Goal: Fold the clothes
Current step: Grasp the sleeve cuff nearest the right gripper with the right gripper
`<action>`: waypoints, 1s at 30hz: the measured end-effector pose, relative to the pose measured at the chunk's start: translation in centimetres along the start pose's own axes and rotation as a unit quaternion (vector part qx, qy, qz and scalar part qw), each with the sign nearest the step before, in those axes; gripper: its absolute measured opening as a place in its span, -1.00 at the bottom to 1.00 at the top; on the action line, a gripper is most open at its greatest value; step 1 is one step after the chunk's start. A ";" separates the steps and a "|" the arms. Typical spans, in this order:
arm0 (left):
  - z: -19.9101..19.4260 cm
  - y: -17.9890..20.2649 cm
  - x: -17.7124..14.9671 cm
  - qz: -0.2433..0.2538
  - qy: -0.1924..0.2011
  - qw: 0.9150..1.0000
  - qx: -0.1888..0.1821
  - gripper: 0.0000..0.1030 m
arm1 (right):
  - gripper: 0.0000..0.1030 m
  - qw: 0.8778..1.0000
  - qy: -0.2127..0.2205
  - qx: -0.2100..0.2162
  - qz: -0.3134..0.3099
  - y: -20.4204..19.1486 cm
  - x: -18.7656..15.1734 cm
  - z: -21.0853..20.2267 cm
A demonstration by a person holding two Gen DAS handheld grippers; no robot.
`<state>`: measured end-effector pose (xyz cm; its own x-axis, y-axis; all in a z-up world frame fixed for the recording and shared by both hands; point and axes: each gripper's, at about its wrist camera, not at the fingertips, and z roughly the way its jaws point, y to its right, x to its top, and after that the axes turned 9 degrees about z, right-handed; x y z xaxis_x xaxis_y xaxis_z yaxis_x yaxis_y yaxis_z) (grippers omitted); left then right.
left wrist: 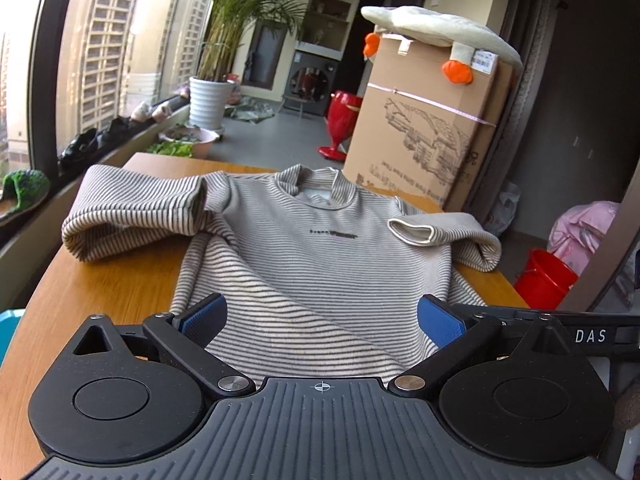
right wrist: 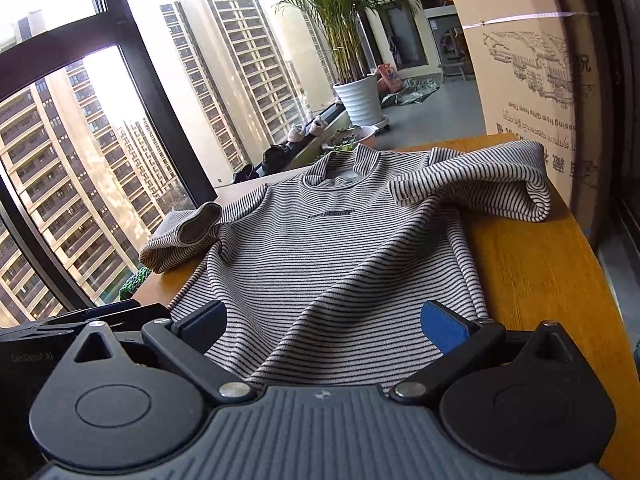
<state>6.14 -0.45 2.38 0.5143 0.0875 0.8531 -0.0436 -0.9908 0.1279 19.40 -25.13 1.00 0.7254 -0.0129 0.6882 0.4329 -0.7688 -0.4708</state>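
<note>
Two grippers poised over one striped sweater (left wrist: 312,256), laid face-up across a wooden worktop (left wrist: 120,280), collar away from the cameras, hem nearest. Left gripper (left wrist: 322,320) with blue pads wide apart, empty, straddling the hem's left portion; right gripper (right wrist: 324,322) likewise spread and empty above the hem's right portion. Left sleeve (left wrist: 132,216) doubled back beside the shoulder, right sleeve (right wrist: 480,184) bunched the same way on the other side, neither yet flat on the chest.

Likely next: pinching the hem at two matching spots and carrying it toward the collar. Best done by biting only the hem layers, level and square, lifting both sides together to avoid a skewed crease; flattening the lumpy sleeves first probably wise, since bulk beneath would spoil the fold. Diagonal wrinkles across the body worth smoothing too.

Smooth, warm-toned wood beneath, room to spare on either side. Balcony setting beyond: tall windows (right wrist: 100,140) onto apartment towers, potted palm (left wrist: 224,60), large cardboard box (left wrist: 432,120) topped by a plush goose (left wrist: 440,32), red bucket (left wrist: 544,276) on the floor.
</note>
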 end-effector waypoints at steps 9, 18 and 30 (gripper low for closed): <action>3.0 -1.5 -2.1 -0.021 -0.037 0.999 -0.011 1.00 | 0.99 0.996 -0.042 -0.009 -0.073 0.1 -1.2 2.6; -2.3 1.1 -5.1 -0.002 -0.046 0.998 -0.031 1.00 | 0.99 0.982 -0.092 -0.018 -0.162 -0.6 -3.1 -1.2; -1.3 -0.9 -2.0 -0.068 0.010 0.966 -0.248 1.00 | 0.70 0.913 0.092 -0.227 -0.326 -4.5 1.5 -2.5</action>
<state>4.05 0.40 1.17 0.5272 0.2207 0.8206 -0.3840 -0.7995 0.4618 17.20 -23.30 5.49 0.2720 0.4676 0.8410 0.4443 -0.8363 0.3213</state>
